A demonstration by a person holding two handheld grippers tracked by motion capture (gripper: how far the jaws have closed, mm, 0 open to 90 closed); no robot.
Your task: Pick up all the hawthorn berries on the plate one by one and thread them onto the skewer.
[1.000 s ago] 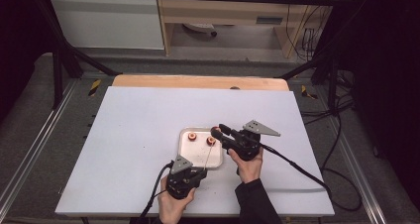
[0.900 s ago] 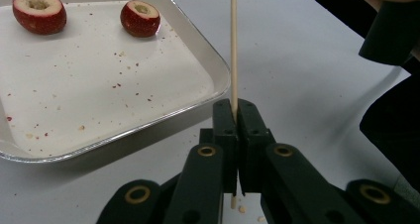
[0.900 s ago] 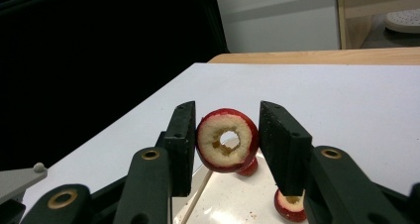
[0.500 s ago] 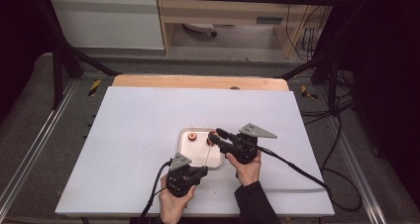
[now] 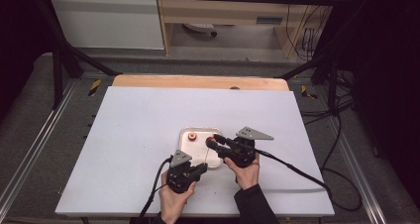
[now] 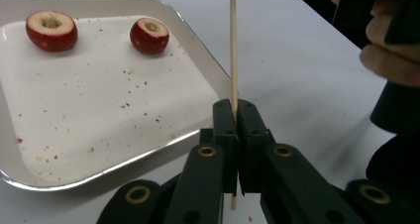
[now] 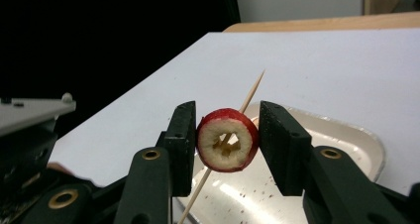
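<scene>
My left gripper (image 6: 236,107) is shut on a thin wooden skewer (image 6: 233,55) that stands upright beside the tray. In the high view the left gripper (image 5: 202,167) sits at the tray's near edge. My right gripper (image 7: 227,137) is shut on a cored red fruit slice (image 7: 228,140), and the skewer (image 7: 251,92) passes through its hole. From above, the right gripper (image 5: 211,141) hangs over the tray's right side. Two more cored red slices (image 6: 51,30) (image 6: 149,34) lie on the white tray (image 6: 104,172).
The tray (image 5: 185,145) lies on a white tabletop (image 5: 124,135) with a wooden strip (image 5: 198,82) along its far edge. Red crumbs dot the tray floor. Black cables (image 5: 292,167) trail from both grippers toward the near edge.
The right gripper with its fruit slice has edged slightly toward the person, closer to the left gripper. The left gripper and skewer have stayed put.
</scene>
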